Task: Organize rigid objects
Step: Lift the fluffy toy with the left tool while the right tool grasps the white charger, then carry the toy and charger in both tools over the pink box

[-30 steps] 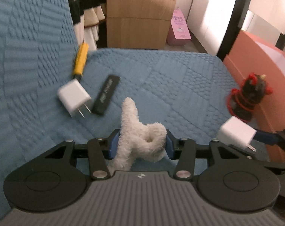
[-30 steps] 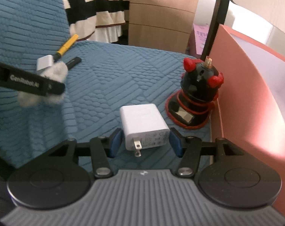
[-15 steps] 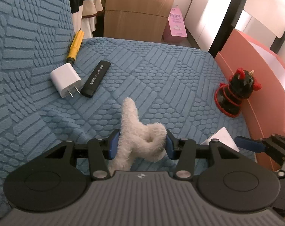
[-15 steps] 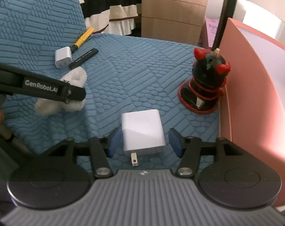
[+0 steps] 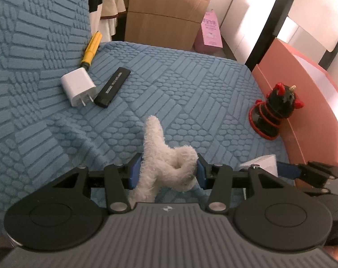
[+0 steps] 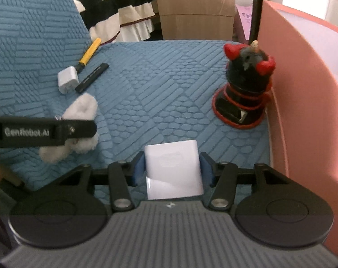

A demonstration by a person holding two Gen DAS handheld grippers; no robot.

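Two grippers hang over a blue quilted cushion (image 5: 191,84). The left gripper (image 5: 166,170) has its jaws clenched on a white plush toy (image 5: 162,156). The right gripper's (image 6: 172,167) jaws are closing, pads against a white charger (image 6: 173,167). A second charger (image 5: 78,86), black stick (image 5: 113,83) and yellow screwdriver (image 5: 91,49) lie together far left; a black-and-red figurine (image 6: 247,82) stands beside the pink panel (image 6: 303,102).

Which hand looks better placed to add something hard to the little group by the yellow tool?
Probably the right: the right tongs are closing with the white charger between them. The left tongs grip only a fluffy toy, which is soft, though they sit nearer the yellow tool.
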